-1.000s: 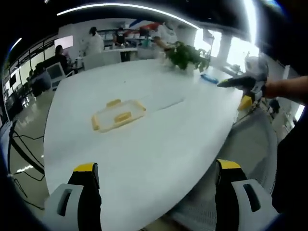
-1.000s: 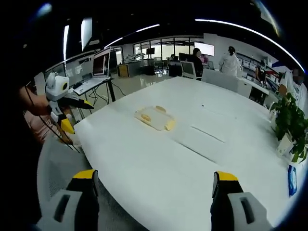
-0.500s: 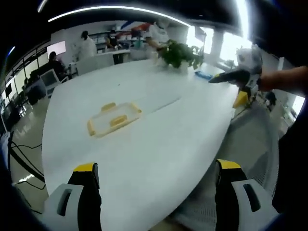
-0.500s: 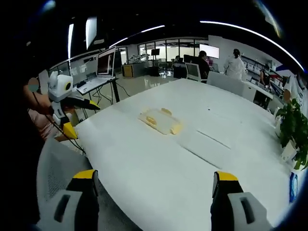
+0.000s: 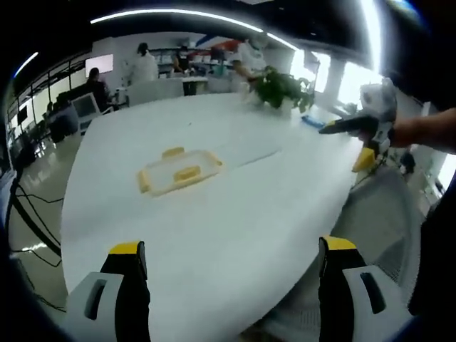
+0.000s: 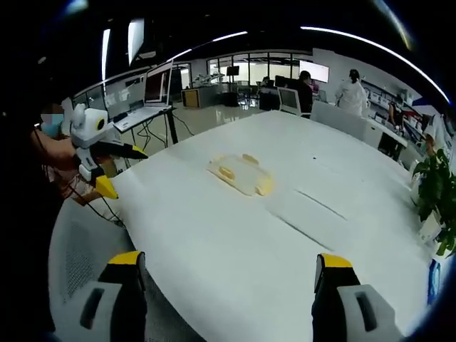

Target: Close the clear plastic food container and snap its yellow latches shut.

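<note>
**Container flat on table, both grippers off it**

We see one clear rectangular plastic food container w/ yellow latches (image 5: 179,171) lying flat on the large white oval table (image 5: 214,228), well apart from both grippers. In the left gripper view its long axis runs left-right, rising slightly to the right. We count three yellow latches there: top edge, left end, one on the lid's middle. No readable writing.

Left gripper (image 5: 228,249): jaws wide apart, holding nothing. Right gripper (image 6: 224,260): same, wide, nothing held.

One green potted plant (image 5: 281,87) at the table's far side; several people in the background.
</note>
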`<action>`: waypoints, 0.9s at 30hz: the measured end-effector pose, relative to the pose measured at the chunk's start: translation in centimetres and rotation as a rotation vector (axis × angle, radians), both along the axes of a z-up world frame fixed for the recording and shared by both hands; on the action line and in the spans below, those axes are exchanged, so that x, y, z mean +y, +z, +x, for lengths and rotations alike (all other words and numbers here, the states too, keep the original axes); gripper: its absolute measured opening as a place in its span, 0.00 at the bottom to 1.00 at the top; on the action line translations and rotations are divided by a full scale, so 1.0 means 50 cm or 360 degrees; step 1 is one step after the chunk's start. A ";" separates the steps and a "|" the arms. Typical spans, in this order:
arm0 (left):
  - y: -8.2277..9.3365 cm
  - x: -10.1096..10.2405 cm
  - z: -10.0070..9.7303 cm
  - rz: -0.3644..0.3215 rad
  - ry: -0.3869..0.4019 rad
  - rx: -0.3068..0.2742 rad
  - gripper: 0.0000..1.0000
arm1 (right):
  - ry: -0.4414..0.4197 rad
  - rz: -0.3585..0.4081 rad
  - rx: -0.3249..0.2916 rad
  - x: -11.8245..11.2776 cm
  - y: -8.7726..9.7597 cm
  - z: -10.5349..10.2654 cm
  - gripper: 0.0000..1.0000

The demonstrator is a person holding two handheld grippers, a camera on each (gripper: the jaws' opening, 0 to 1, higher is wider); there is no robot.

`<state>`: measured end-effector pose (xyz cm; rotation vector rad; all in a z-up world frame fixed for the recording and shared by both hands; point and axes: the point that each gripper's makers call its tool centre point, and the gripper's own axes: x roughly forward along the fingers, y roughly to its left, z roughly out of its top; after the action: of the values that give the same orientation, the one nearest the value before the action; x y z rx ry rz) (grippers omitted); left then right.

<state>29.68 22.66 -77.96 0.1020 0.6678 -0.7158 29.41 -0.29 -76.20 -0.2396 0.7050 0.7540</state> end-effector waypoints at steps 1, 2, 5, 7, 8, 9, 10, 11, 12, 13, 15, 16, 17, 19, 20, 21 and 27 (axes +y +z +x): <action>-0.003 0.002 0.003 0.0012 -0.0013 -0.0001 0.99 | 0.0007 0.0002 0.0003 0.011 -0.001 0.003 1.00; -0.005 0.005 0.006 0.0022 -0.0022 0.0001 0.99 | 0.0011 0.0005 0.0007 0.018 -0.002 0.005 1.00; -0.008 0.014 0.013 0.0029 -0.0044 -0.0005 0.99 | 0.0058 0.0027 0.0035 0.050 -0.005 0.006 1.00; -0.013 0.023 0.014 0.0047 -0.0078 0.0004 0.99 | 0.0084 0.0019 0.0028 0.065 -0.004 0.010 1.00; -0.015 0.028 0.018 0.0052 -0.0092 0.0000 0.99 | 0.0089 0.0019 0.0029 0.069 -0.004 0.014 1.00; -0.018 0.031 0.021 0.0056 -0.0102 0.0002 0.99 | 0.0093 0.0015 0.0033 0.073 -0.006 0.017 1.00; -0.019 0.034 0.024 0.0061 -0.0114 0.0005 0.99 | 0.0104 0.0001 0.0031 0.079 -0.009 0.023 1.00; -0.020 0.040 0.030 0.0067 -0.0117 0.0002 0.99 | 0.0104 -0.0003 0.0030 0.082 -0.010 0.026 1.00; -0.020 0.046 0.037 0.0065 -0.0116 0.0002 0.99 | 0.0101 -0.0005 0.0033 0.086 -0.010 0.033 0.99; -0.020 0.049 0.040 0.0059 -0.0115 0.0009 0.99 | 0.0095 -0.0008 0.0032 0.089 -0.010 0.038 0.99; -0.025 0.054 0.047 0.0048 -0.0117 0.0025 0.99 | 0.0097 -0.0021 0.0020 0.096 -0.009 0.048 0.99; -0.027 0.056 0.048 0.0046 -0.0123 0.0032 0.99 | 0.0106 -0.0024 0.0018 0.100 -0.009 0.051 0.99; -0.033 0.062 0.048 0.0061 -0.0130 0.0044 0.99 | 0.0113 -0.0028 0.0017 0.104 -0.009 0.054 0.99; -0.038 0.068 0.050 0.0069 -0.0137 0.0045 0.99 | 0.0125 -0.0036 0.0017 0.111 -0.012 0.060 0.99; -0.038 0.071 0.050 0.0070 -0.0143 0.0043 0.99 | 0.0128 -0.0037 0.0020 0.113 -0.013 0.062 0.98; -0.037 0.075 0.052 0.0072 -0.0148 0.0032 0.99 | 0.0128 -0.0029 0.0026 0.116 -0.015 0.064 0.98; -0.045 0.085 0.064 0.0071 -0.0179 0.0031 0.99 | 0.0155 -0.0034 0.0052 0.133 -0.017 0.066 0.96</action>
<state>32.87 26.92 -80.23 0.1748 0.7011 -0.8107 32.69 6.35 -77.08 -0.2833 0.7367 0.8451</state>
